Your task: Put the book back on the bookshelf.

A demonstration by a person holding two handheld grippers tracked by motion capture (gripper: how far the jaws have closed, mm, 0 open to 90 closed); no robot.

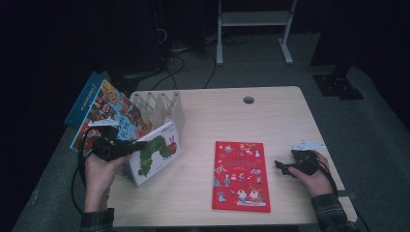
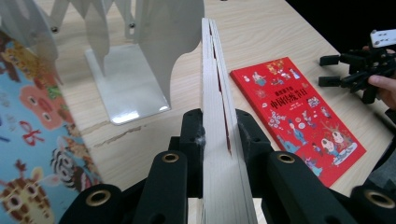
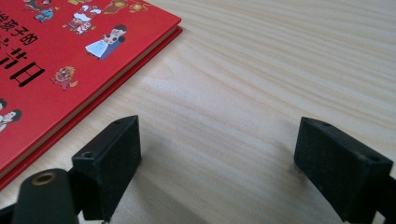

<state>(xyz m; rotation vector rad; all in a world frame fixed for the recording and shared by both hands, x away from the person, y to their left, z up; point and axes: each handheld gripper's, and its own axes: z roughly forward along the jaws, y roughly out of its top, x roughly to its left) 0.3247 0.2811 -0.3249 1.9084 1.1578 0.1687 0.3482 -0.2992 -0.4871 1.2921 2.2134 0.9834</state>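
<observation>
Left gripper (image 1: pixel 126 147) jaws clamped on upright caterpillar book (image 1: pixel 157 152); right gripper (image 1: pixel 285 167) low beside red book (image 1: pixel 240 175), jaws apart.

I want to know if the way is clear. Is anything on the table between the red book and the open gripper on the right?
No. In the high view, bare table lies between the red book and the right gripper.

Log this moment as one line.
left gripper: shut on caterpillar book | right gripper: open beside red book | rack: slots free
</observation>
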